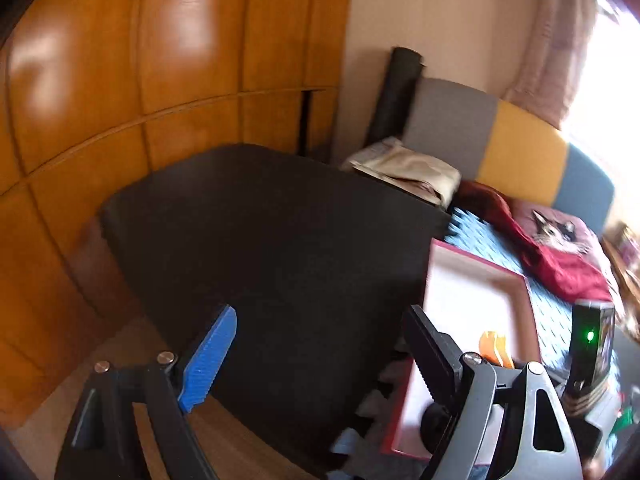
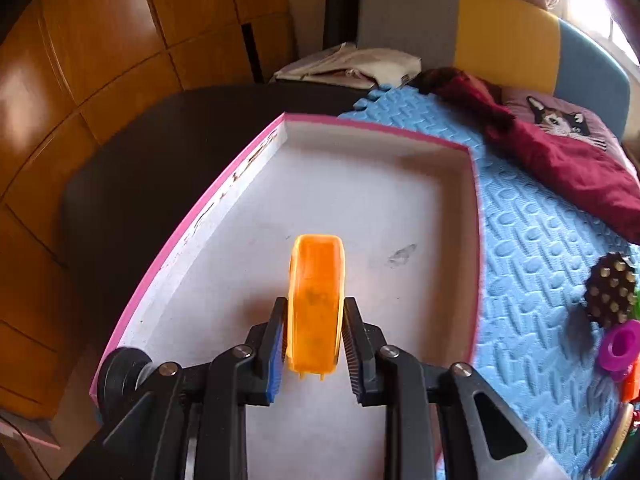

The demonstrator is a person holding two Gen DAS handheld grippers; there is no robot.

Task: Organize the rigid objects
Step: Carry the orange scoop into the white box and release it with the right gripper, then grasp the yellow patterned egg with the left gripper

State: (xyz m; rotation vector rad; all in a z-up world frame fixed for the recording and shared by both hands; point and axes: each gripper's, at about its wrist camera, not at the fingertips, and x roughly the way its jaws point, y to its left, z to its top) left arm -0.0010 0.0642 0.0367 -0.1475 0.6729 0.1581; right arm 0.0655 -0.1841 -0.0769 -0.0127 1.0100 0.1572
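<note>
My right gripper [image 2: 315, 304] is shut on an orange translucent plastic piece [image 2: 316, 280], which it holds upright over the white floor of a shallow pink-rimmed box [image 2: 384, 126]. A black round object [image 2: 120, 376] sits at the box's near left corner. In the left wrist view the same box [image 1: 480, 258] lies to the right with the orange piece [image 1: 496, 350] over it. My left gripper [image 1: 320, 316] is open with nothing between its fingers. It hovers over the dark table [image 1: 260, 220], left of the box.
The box rests on a blue foam mat [image 2: 540, 240]. On the mat's right side lie a black studded object [image 2: 610, 292] and a magenta ring-shaped toy [image 2: 622, 344]. A red cloth [image 2: 560, 152] and folded fabric [image 2: 360, 66] lie at the back. Wooden cabinet doors [image 1: 120, 120] stand on the left.
</note>
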